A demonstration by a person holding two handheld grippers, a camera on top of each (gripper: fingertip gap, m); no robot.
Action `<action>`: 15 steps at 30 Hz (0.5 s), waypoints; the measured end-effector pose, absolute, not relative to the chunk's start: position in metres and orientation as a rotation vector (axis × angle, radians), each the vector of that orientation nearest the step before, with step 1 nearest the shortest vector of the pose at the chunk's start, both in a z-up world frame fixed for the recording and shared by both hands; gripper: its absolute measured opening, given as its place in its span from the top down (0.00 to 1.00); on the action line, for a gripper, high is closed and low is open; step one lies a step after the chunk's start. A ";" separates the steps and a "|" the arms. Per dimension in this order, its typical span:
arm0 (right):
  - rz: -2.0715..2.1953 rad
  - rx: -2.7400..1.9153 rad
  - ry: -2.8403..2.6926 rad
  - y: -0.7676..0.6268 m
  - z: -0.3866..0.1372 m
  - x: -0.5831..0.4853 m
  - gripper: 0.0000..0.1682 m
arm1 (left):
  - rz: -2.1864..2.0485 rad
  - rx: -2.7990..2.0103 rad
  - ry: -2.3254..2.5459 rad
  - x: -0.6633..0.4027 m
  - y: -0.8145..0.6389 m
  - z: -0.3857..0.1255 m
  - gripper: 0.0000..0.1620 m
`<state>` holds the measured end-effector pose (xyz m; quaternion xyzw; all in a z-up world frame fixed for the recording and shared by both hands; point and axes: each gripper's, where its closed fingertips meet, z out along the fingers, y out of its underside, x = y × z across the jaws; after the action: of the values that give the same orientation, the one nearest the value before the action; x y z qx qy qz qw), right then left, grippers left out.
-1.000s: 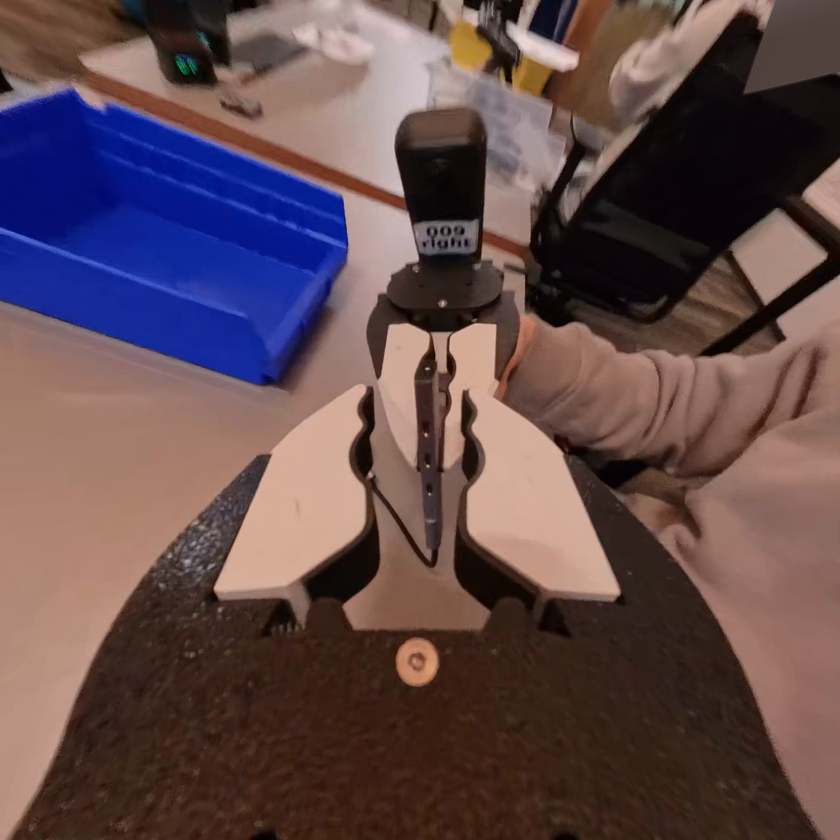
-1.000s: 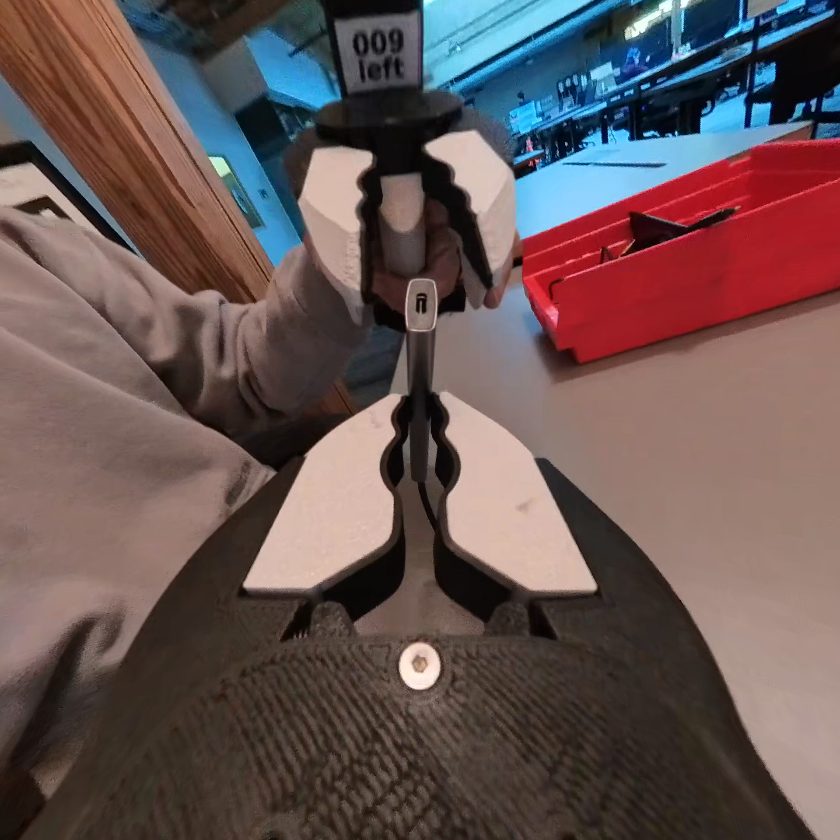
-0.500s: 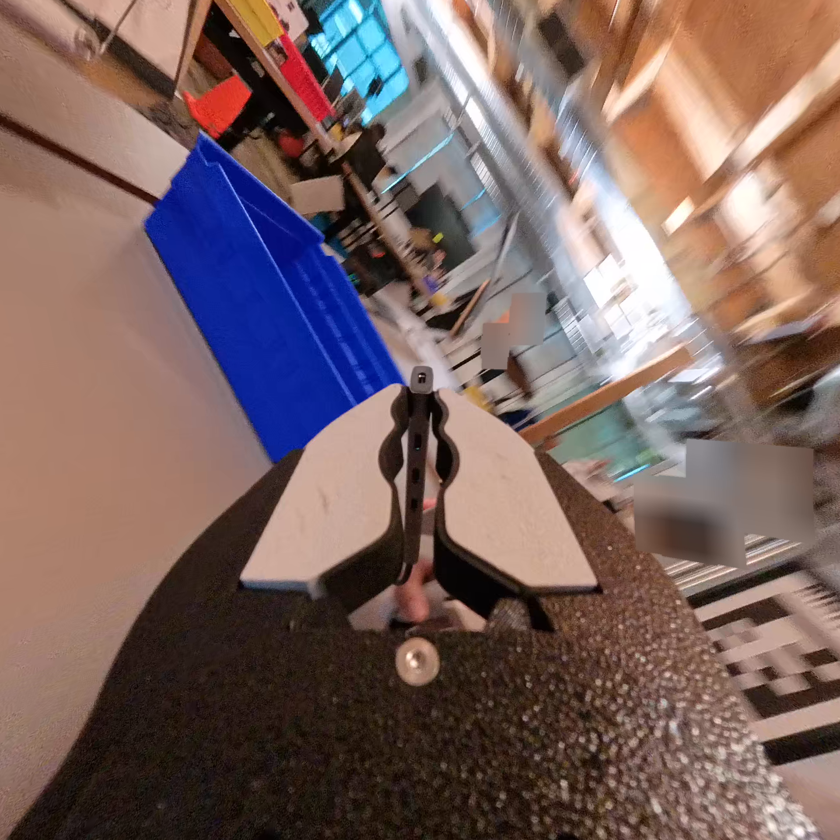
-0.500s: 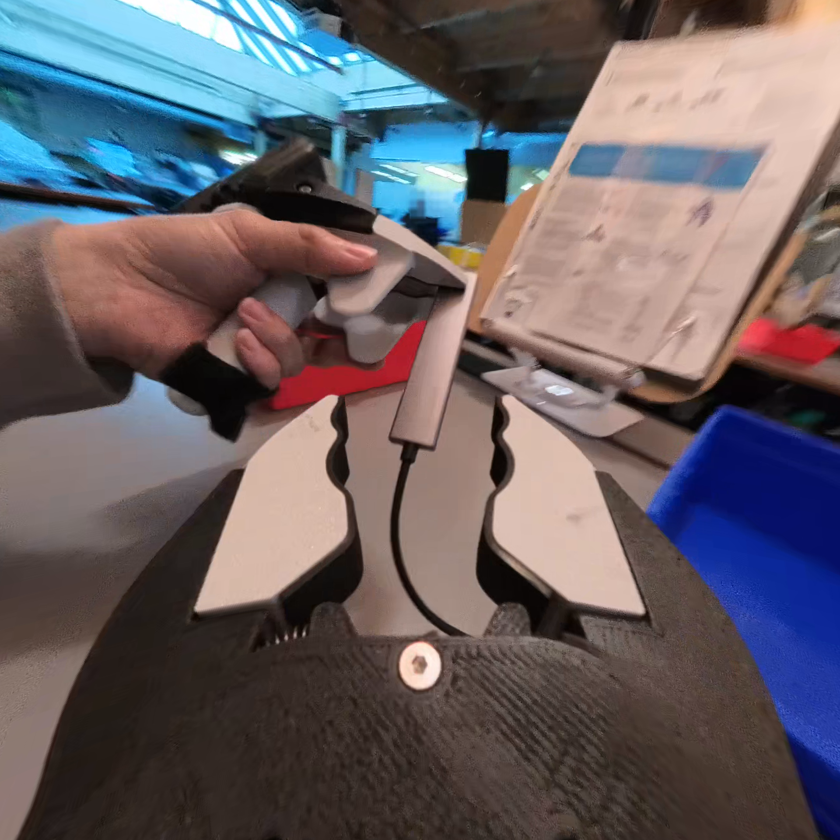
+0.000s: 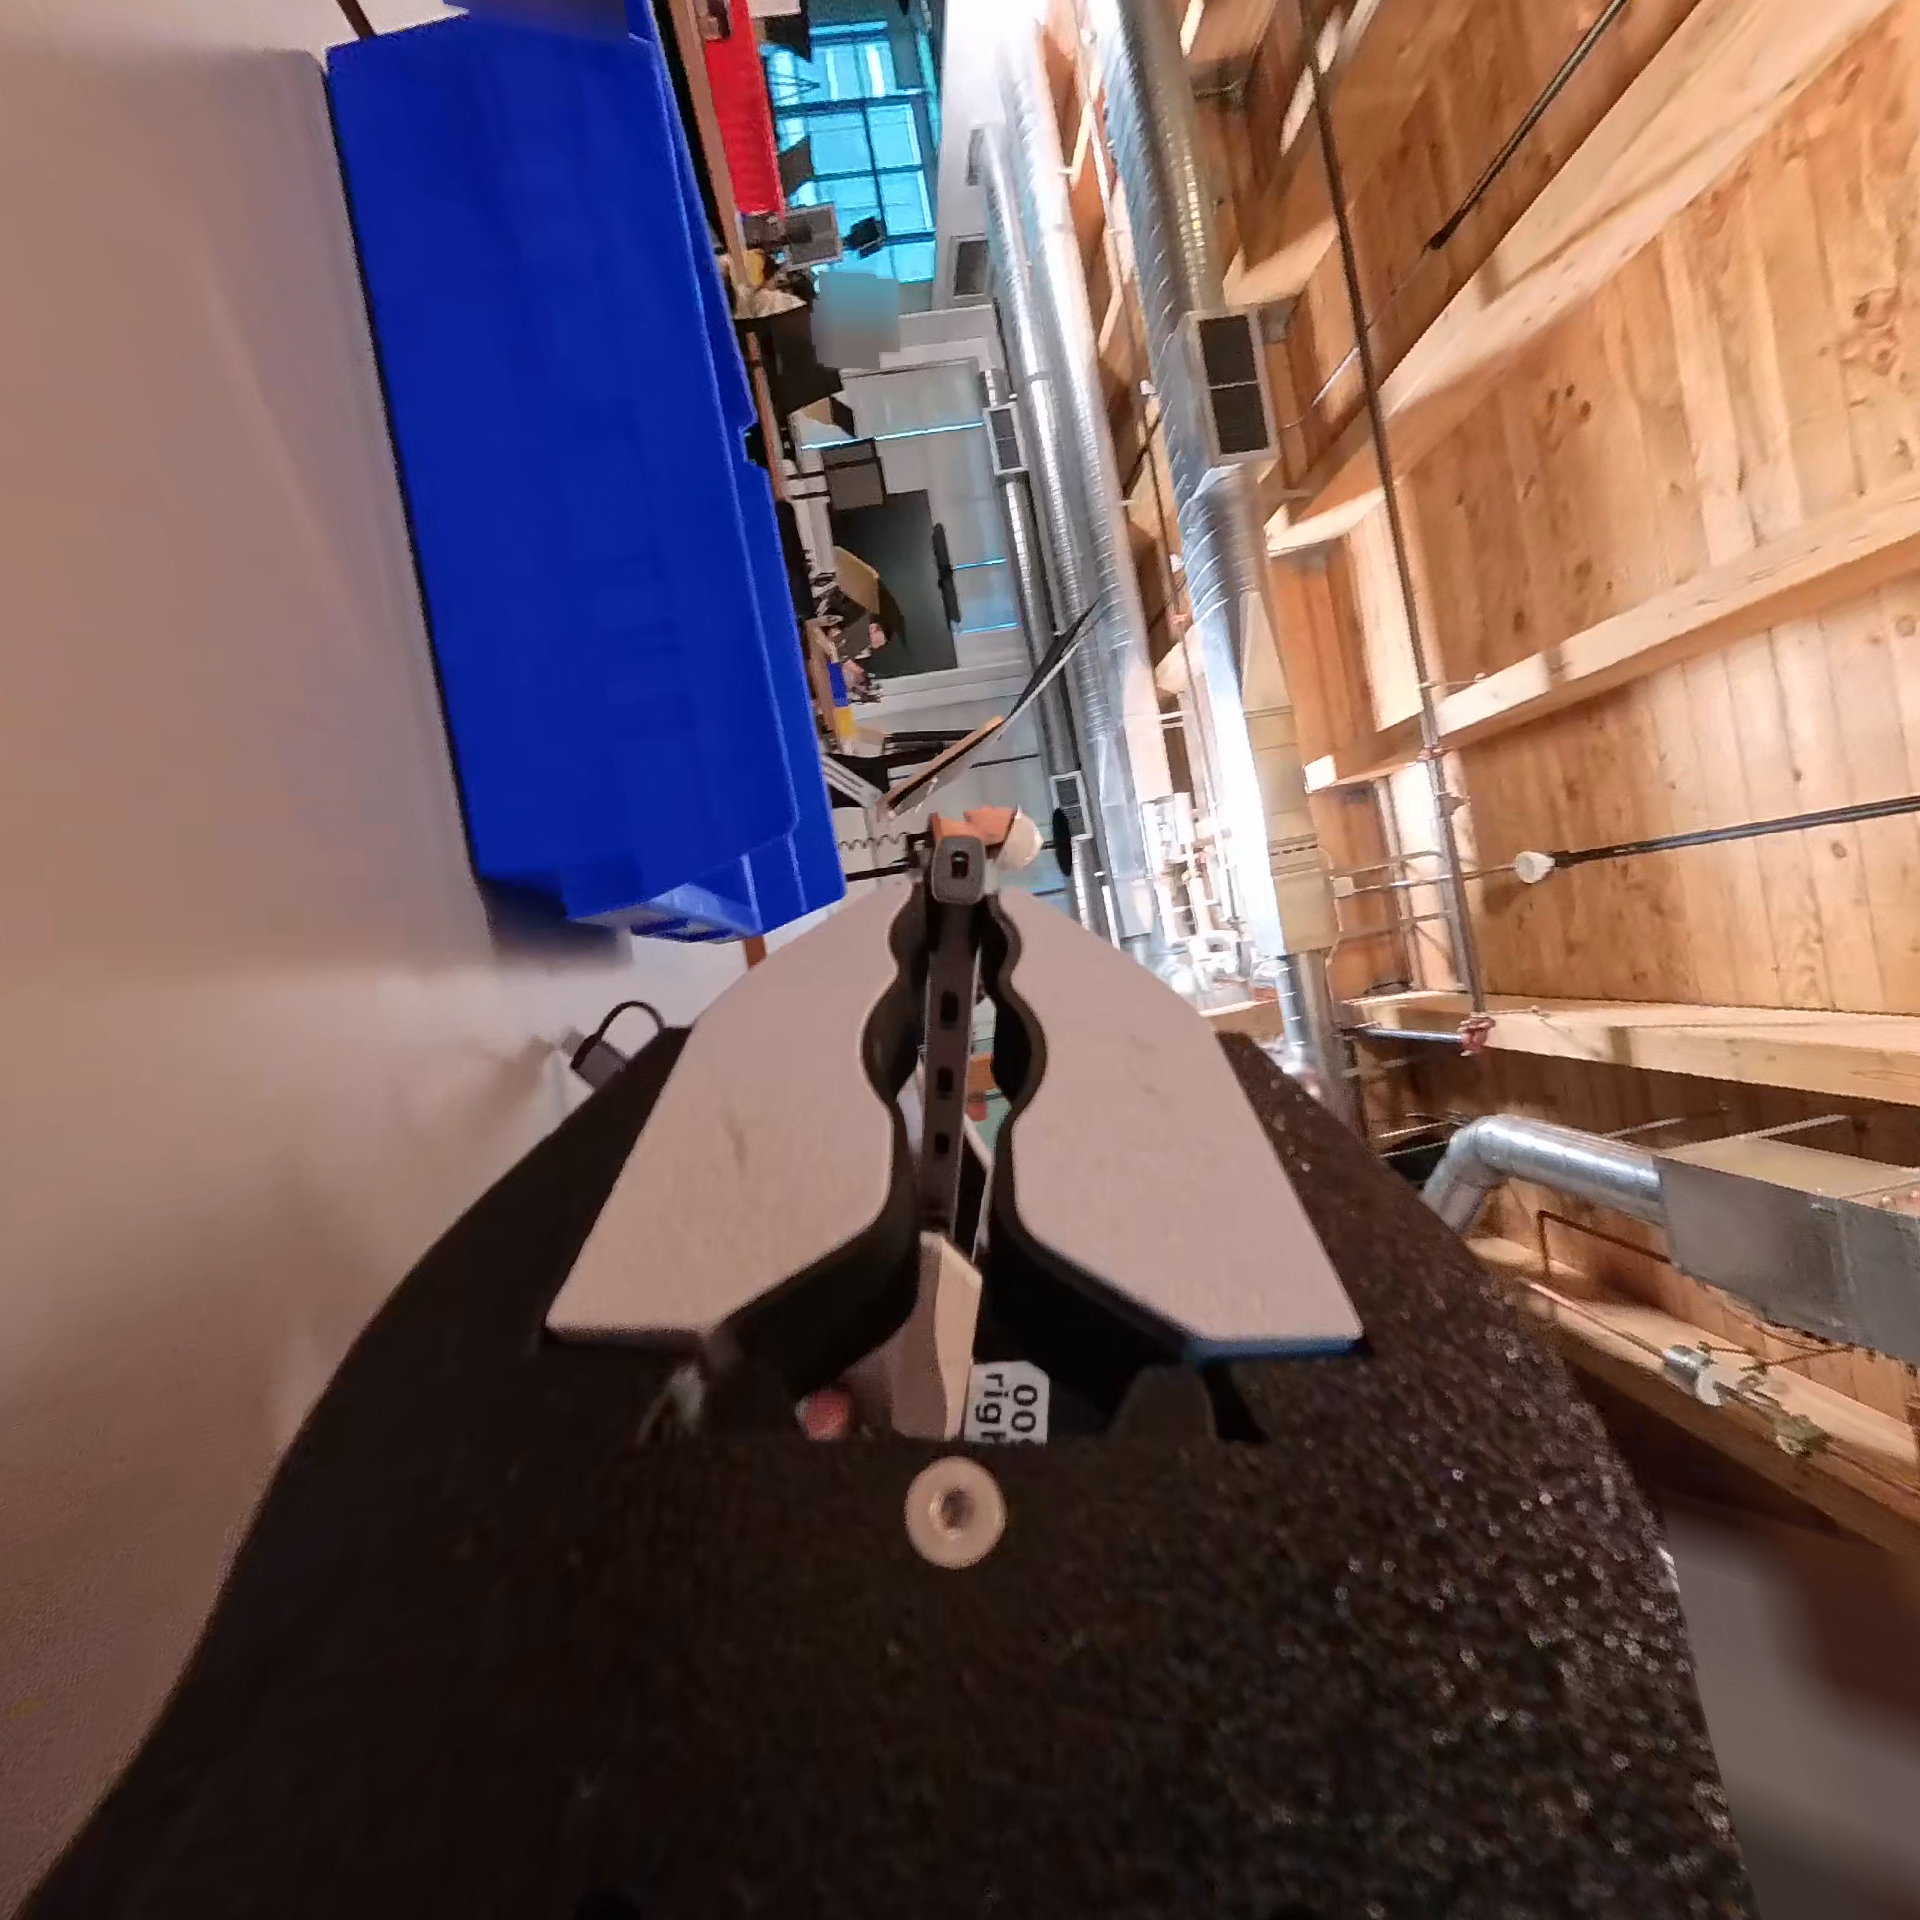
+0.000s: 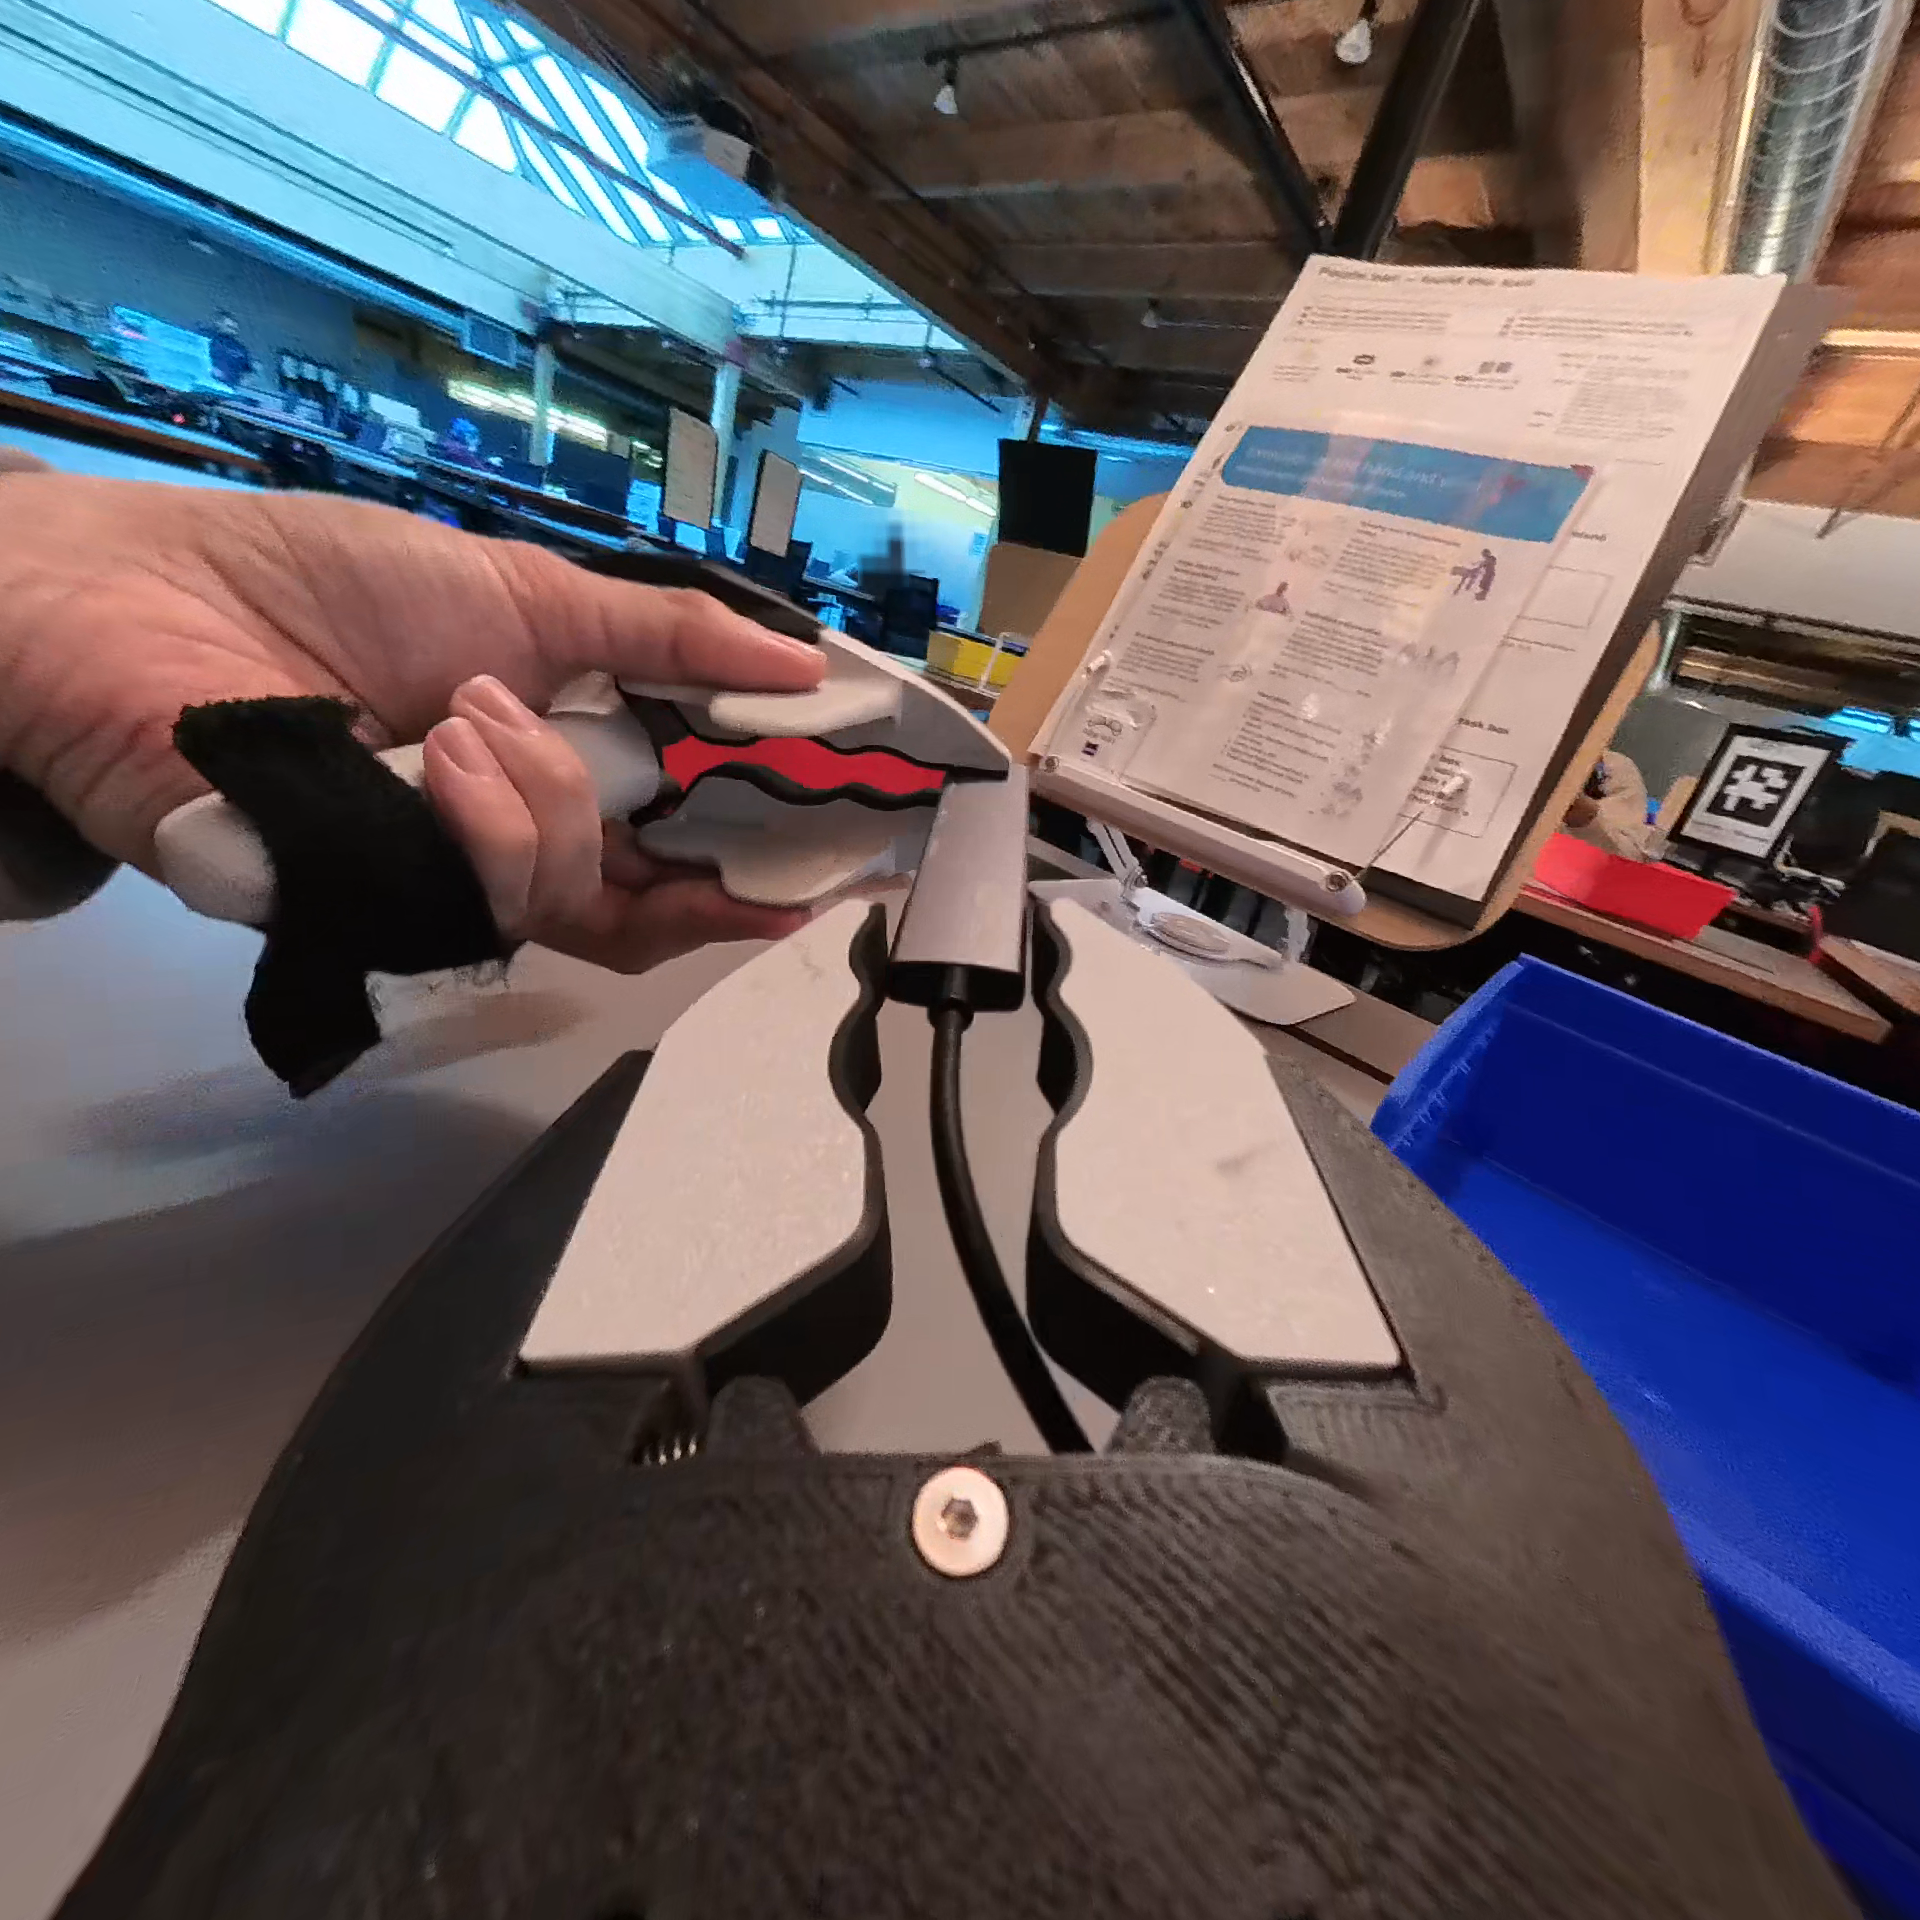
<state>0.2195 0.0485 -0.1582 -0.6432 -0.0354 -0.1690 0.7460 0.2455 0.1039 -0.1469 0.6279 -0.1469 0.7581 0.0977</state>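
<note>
A slim grey USB hub (image 5: 943, 1049) with a black cable (image 6: 971, 1195) is held between both grippers above the table. My left gripper (image 5: 956, 914) is shut on the hub, which shows edge-on with its row of ports, its end poking past the fingertips. In the right wrist view my right gripper (image 6: 956, 920) has closed around the hub's cable end (image 6: 961, 894), its pads against both sides. The cable runs back between the fingers. The hand-held left gripper (image 6: 935, 790) grips the hub's far end from the left. One right gripper finger (image 5: 940, 1340) shows behind my left fingers.
A blue bin (image 6: 1662, 1195) stands at the right of the grey table (image 6: 208, 1195), and shows in the rolled left wrist view (image 5: 582, 468). A document stand with printed sheets (image 6: 1403, 571) is behind. A red bin (image 6: 1621, 894) sits farther back. A black plug (image 5: 603, 1049) lies near the table. One gripper's finger ends stand about 7 cm off the other's.
The right gripper let go of the hub, opened wide, swung round and has now closed on its cable end. The left gripper took the hub and rolled sideways.
</note>
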 end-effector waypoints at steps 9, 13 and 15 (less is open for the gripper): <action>-0.308 -1.437 -0.071 0.050 -0.166 0.218 0.85 | 2.214 1.928 -0.442 0.243 0.103 -0.154 0.95; -0.292 -1.479 -0.041 0.050 -0.170 0.218 0.85 | 2.240 1.997 -0.618 0.242 0.103 -0.161 0.94; -0.252 -1.461 -0.015 0.049 -0.168 0.218 0.85 | 2.269 2.096 -0.925 0.238 0.105 -0.158 0.92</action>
<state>0.2178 0.0487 -0.1678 -0.6652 -0.0066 -0.1148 0.7377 0.2377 0.1047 -0.1584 0.6494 -0.2865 0.7032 -0.0415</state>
